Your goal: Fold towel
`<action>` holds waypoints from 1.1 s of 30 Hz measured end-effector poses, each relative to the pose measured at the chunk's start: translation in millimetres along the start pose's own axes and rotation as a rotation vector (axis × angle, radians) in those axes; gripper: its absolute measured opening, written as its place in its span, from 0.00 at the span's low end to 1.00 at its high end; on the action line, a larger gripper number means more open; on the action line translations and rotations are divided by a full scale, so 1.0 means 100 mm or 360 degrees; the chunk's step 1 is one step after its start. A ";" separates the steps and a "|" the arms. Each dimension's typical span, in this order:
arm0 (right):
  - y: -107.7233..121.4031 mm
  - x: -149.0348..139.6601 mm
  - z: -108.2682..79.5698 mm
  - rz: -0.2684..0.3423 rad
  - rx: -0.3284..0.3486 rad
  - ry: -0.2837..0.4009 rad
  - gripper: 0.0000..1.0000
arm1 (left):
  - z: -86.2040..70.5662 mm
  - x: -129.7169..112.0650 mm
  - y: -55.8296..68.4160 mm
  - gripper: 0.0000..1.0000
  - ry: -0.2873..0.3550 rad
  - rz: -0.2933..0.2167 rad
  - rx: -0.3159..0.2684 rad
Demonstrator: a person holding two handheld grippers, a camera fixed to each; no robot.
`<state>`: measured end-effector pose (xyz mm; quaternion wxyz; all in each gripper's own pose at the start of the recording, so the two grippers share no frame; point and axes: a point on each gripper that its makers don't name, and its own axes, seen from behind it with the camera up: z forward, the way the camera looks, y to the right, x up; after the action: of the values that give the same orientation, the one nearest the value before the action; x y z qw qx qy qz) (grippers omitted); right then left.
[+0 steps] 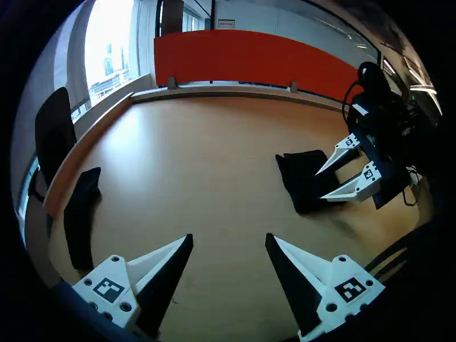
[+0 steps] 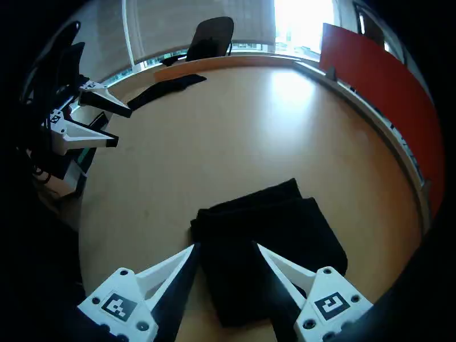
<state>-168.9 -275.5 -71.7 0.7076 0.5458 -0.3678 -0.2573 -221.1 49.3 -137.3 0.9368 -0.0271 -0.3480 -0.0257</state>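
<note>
Broad pale-wood table (image 1: 199, 154) with a curved far edge. Orange partition (image 1: 251, 57) along that edge, bright windows (image 1: 111, 51) beyond. Dark chair (image 1: 54, 131) at the table's side, with a dark cloth (image 1: 82, 211) lying on the table near it. Black folded towel (image 2: 273, 239), flat on the table directly below the right gripper (image 2: 227, 246). Its spread fingers straddle the near corner, grasping nothing; contact unclear. The left gripper (image 1: 228, 239) has its fingers apart and empty over bare wood, well apart from the towel. Towel's near edge partly hidden behind the right fingers.

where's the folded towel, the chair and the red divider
towel (image 2: 285, 233), right gripper view, middle of its top layer
chair (image 2: 212, 37), right gripper view, backrest
divider (image 1: 251, 57), left gripper view, middle of the red panel
</note>
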 end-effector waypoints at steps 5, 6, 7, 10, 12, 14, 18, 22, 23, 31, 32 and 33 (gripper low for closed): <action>0.03 -0.10 -0.09 0.0017 -0.0034 0.0001 0.70 | 0.00 0.00 -0.01 0.94 0.0002 0.0002 -0.0003; 0.04 -0.12 -0.12 0.0021 -0.0042 0.0000 0.70 | 0.00 0.01 -0.01 0.94 0.0002 0.0003 -0.0004; 0.04 -0.15 -0.14 0.0026 -0.0050 -0.0003 0.70 | 0.00 0.01 -0.01 0.94 0.0003 0.0006 -0.0004; 0.06 -0.24 -0.20 0.0043 -0.0073 -0.0013 0.70 | 0.00 0.02 -0.01 0.94 0.0004 0.0012 -0.0002; 0.08 -0.30 -0.24 0.0055 -0.0088 -0.0019 0.70 | 0.00 0.02 -0.02 0.94 0.0006 0.0015 -0.0001; 0.09 -0.35 -0.28 0.0068 -0.0101 -0.0025 0.70 | 0.00 0.03 -0.02 0.94 0.0008 0.0015 0.0000; 0.11 -0.43 -0.34 0.0091 -0.0125 -0.0034 0.70 | 0.00 0.04 -0.02 0.94 0.0012 0.0019 0.0000; 0.12 -0.47 -0.38 0.0104 -0.0144 -0.0035 0.70 | 0.00 0.04 -0.02 0.94 0.0011 0.0026 0.0001; 0.12 -0.48 -0.38 0.0108 -0.0148 -0.0035 0.70 | 0.00 0.04 -0.02 0.94 0.0012 0.0028 0.0001; 0.07 -0.61 -0.39 0.0153 -0.0177 -0.0048 0.70 | 0.00 0.04 -0.03 0.94 0.0012 0.0032 0.0008; 0.06 -0.64 -0.39 0.0160 -0.0180 -0.0054 0.70 | 0.00 0.04 -0.03 0.94 0.0011 0.0033 0.0008; 0.05 -0.67 -0.38 0.0167 -0.0183 -0.0059 0.70 | 0.00 0.04 -0.03 0.94 0.0011 0.0034 0.0008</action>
<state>-178.5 -200.2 -87.9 0.7434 0.4792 -0.3936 -0.2505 -218.0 46.2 -134.5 0.9382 -0.0283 -0.3445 -0.0150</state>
